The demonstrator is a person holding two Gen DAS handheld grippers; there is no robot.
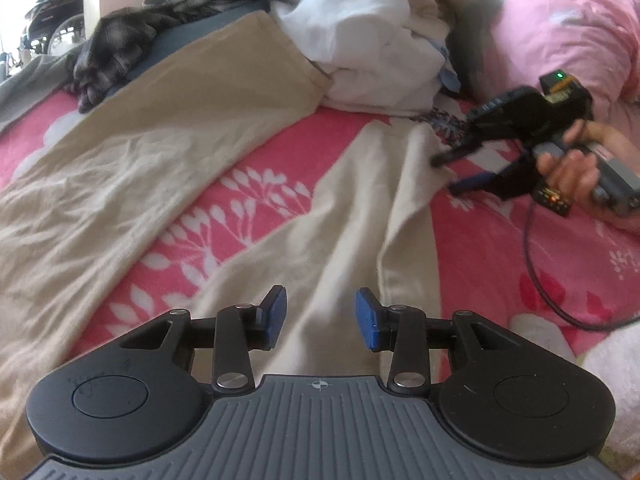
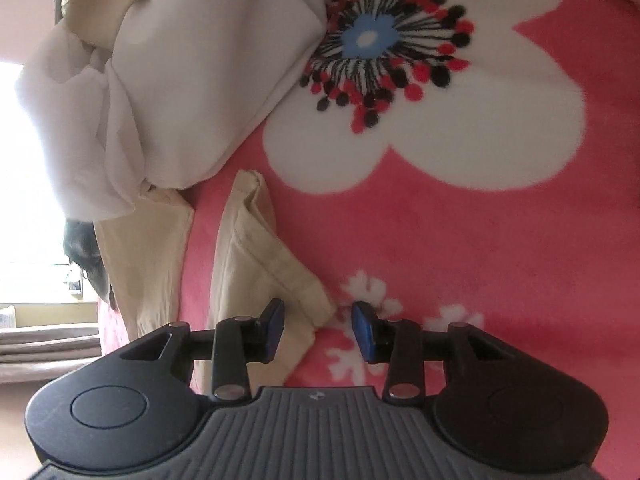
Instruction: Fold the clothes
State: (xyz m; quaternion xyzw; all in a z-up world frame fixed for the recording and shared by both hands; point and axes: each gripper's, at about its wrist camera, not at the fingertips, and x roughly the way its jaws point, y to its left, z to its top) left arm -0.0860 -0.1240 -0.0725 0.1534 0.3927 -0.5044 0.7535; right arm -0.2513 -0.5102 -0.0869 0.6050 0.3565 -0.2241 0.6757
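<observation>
Beige trousers point(image 1: 120, 184) lie spread on a pink flowered blanket point(image 1: 260, 196), the two legs fanned apart. My left gripper point(image 1: 320, 316) hovers open over the right-hand leg point(image 1: 352, 208), with nothing pinched between its blue pads. A hand holds my right gripper point(image 1: 444, 176) at the far end of that leg, blurred. In the right wrist view the right gripper point(image 2: 318, 330) is open over the hem corner point(image 2: 316, 304) of the beige leg point(image 2: 248, 264). The corner sits between the pads, which do not press on it.
A heap of white and cream clothes point(image 1: 368, 40) point(image 2: 192, 80) lies beyond the trousers, with a dark plaid garment point(image 1: 112, 56) at the back left. A pink quilt point(image 1: 560, 32) bulges at the right. A dark cable point(image 1: 536, 280) trails from the right gripper across the blanket point(image 2: 440, 240).
</observation>
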